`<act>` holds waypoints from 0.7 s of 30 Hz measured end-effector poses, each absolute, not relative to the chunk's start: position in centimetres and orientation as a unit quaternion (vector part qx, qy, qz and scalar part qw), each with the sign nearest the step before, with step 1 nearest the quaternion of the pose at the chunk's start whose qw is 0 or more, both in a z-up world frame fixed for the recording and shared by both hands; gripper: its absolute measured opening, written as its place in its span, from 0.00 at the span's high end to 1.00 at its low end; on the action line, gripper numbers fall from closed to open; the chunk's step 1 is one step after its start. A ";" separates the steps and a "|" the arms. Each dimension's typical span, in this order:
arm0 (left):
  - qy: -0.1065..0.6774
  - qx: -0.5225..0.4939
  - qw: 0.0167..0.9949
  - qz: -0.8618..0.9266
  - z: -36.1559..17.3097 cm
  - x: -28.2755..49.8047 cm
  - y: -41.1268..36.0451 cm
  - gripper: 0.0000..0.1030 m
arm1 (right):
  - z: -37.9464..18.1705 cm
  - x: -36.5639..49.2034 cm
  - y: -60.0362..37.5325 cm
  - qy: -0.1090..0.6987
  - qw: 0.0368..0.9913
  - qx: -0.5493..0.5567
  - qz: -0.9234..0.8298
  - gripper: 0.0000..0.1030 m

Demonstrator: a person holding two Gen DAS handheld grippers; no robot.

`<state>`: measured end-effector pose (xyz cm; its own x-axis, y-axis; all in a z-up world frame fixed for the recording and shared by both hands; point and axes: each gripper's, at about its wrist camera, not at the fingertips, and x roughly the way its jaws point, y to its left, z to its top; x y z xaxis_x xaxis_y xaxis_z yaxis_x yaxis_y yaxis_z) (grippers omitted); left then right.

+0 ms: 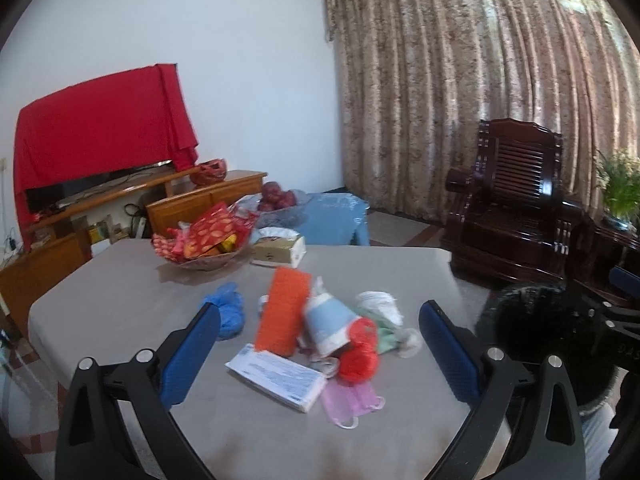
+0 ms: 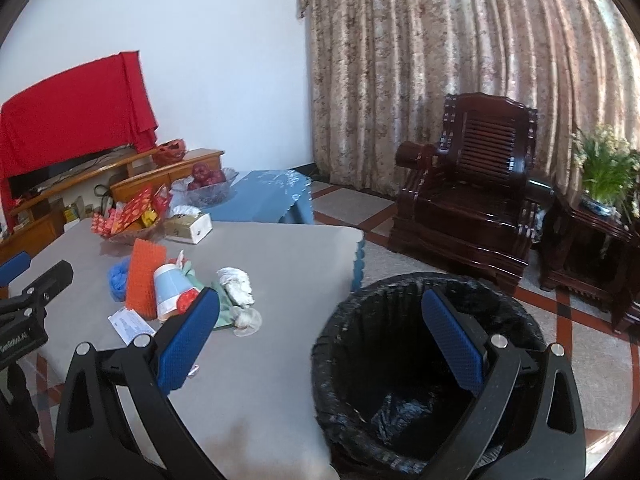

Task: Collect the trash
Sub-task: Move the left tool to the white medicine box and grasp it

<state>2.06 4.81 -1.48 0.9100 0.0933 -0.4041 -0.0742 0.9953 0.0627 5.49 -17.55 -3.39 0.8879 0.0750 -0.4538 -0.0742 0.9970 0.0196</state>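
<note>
The grey tabletop (image 1: 120, 292) carries a heap of trash (image 1: 320, 332) near its middle; just beside its right edge stands the black-lined bin (image 2: 400, 360). Left gripper (image 1: 320, 344) and right gripper (image 2: 320, 332) both hang spread wide, fingers (image 2: 188, 340) empty
</note>
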 end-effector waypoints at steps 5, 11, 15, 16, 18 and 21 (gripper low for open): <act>0.209 0.025 0.975 0.069 -3.1 3.2 8.0 0.06 | -3.8 8.0 -15.2 0.237 0.969 -0.016 0.071 0.05; 0.233 0.029 0.965 0.116 -5.7 4.9 11.3 0.06 | -5.5 11.7 -12.5 0.261 0.960 -0.038 0.097 0.05; 0.263 0.020 0.957 0.121 -7.7 6.2 12.3 0.06 | -7.3 14.0 -10.7 0.285 0.951 -0.047 0.112 0.05; 0.271 0.016 0.955 0.119 -8.3 6.6 12.4 0.06 | -7.7 14.4 -10.3 0.287 0.950 -0.048 0.112 0.05; 0.285 0.010 0.951 0.116 -9.3 7.4 12.3 0.06 | -8.3 14.8 -9.7 0.291 0.948 -0.054 0.115 0.05; 0.304 0.002 0.947 0.107 -10.5 8.7 12.1 0.06 | -9.4 15.2 -9.0 0.301 0.943 -0.077 0.118 0.05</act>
<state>8.72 12.11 -10.52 0.7925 0.2033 -0.5751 -0.2011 0.9772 0.0683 15.23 -9.04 -9.35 0.7909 0.1761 -0.5860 -0.2683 0.9605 -0.0736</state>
